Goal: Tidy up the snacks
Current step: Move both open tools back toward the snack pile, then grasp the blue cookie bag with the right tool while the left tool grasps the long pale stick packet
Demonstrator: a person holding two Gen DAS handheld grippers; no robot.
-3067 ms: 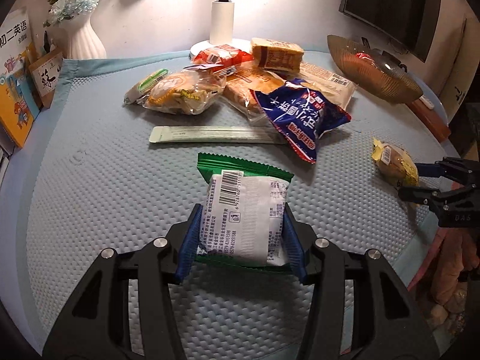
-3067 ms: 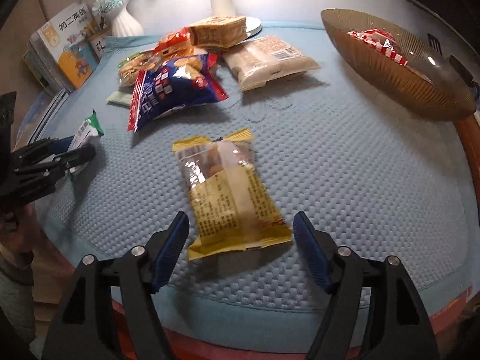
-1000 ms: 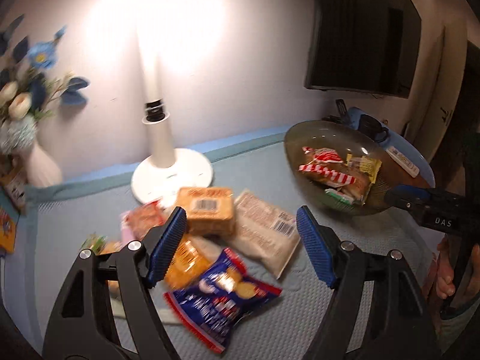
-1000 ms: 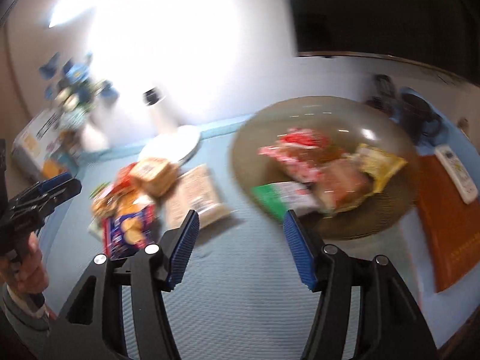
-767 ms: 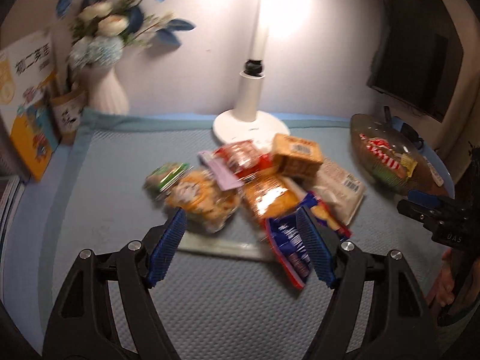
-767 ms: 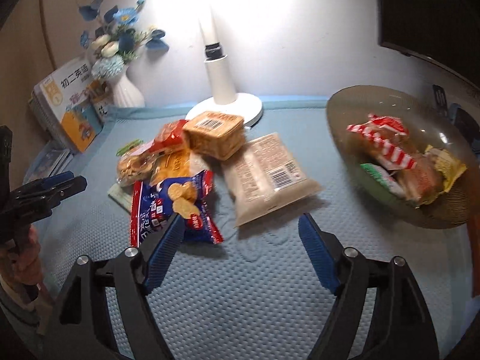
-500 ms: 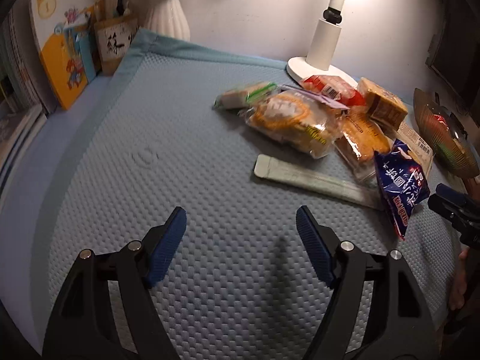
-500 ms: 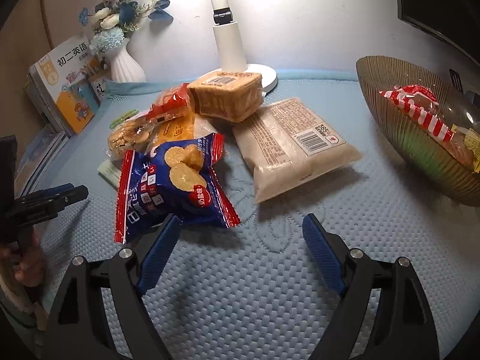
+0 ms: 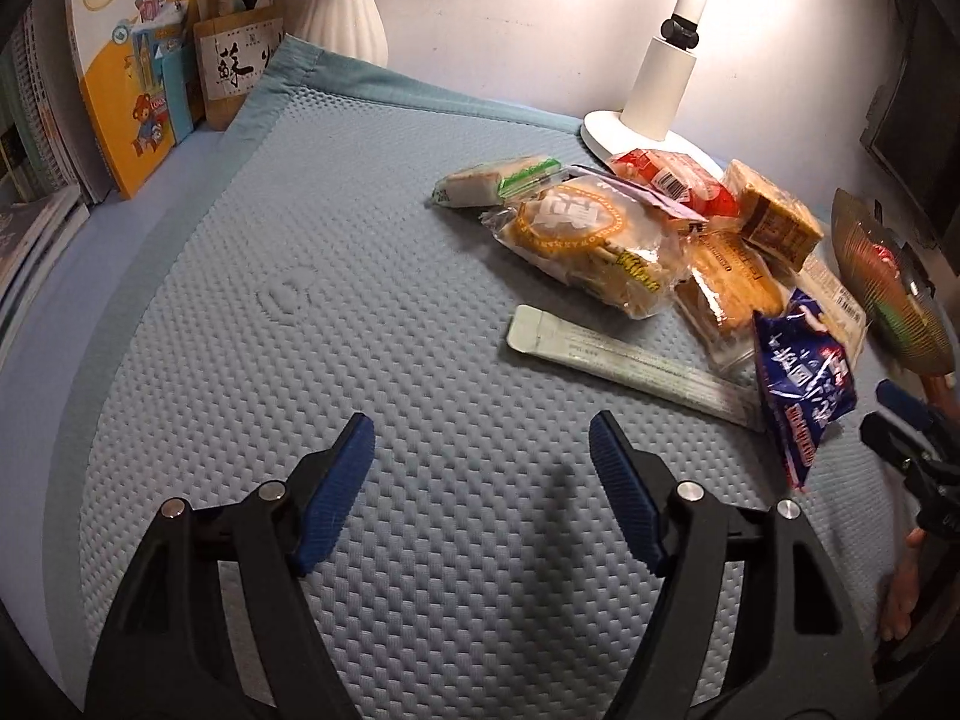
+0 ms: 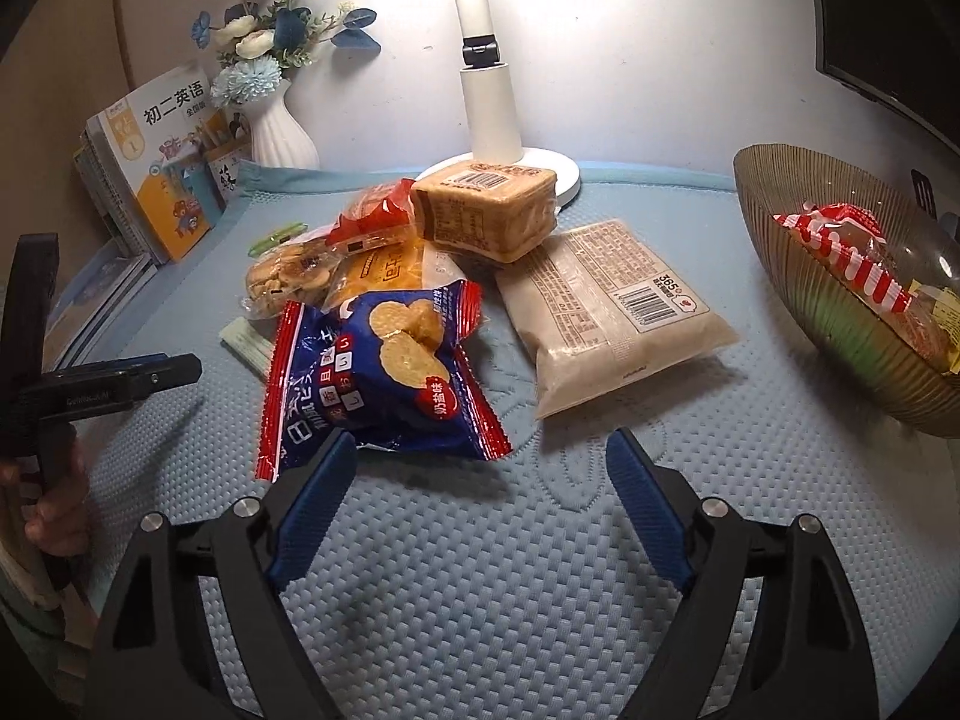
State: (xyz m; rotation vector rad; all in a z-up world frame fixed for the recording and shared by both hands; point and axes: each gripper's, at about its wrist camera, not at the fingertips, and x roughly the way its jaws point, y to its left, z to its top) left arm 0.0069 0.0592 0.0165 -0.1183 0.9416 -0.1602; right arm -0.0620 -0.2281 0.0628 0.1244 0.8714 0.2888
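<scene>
The left gripper point(image 9: 480, 480) is spread wide and empty over bare blue mat point(image 9: 300, 360). Nothing lies between its fingers; the nearest snack, a long pale stick pack point(image 9: 624, 363), sits ahead and to the right of its right fingertip. Beyond that the snack pile runs away to the right: a clear bag of biscuits point(image 9: 588, 246), a green-ended bar point(image 9: 495, 180) at the far left of the pile, a red pack point(image 9: 672, 180) and a brown cake block point(image 9: 774, 222). Only this view shows the stick pack at full length and the bar clearly.

The right gripper point(image 10: 483, 468) is also wide apart and holds nothing. The blue cracker bag point(image 10: 384, 372) lies just ahead of it, its near edge close to the left fingertip and inside the gap's left half, though contact cannot be told. Ahead and right of the gap lies a beige pack point(image 10: 612, 306) with its barcode up, which the left view almost hides behind the blue bag. At far right stands the ribbed bowl point(image 10: 798, 276), holding a red-and-white striped pack point(image 10: 852, 258) and a yellow one at its edge; the left view shows only the bowl's rim. A lamp point(image 10: 492, 108), a vase point(image 10: 279, 132) and books point(image 10: 162, 174) stand at the back. Each view catches the other gripper at its edge, gripped by a hand point(image 10: 54, 516).
</scene>
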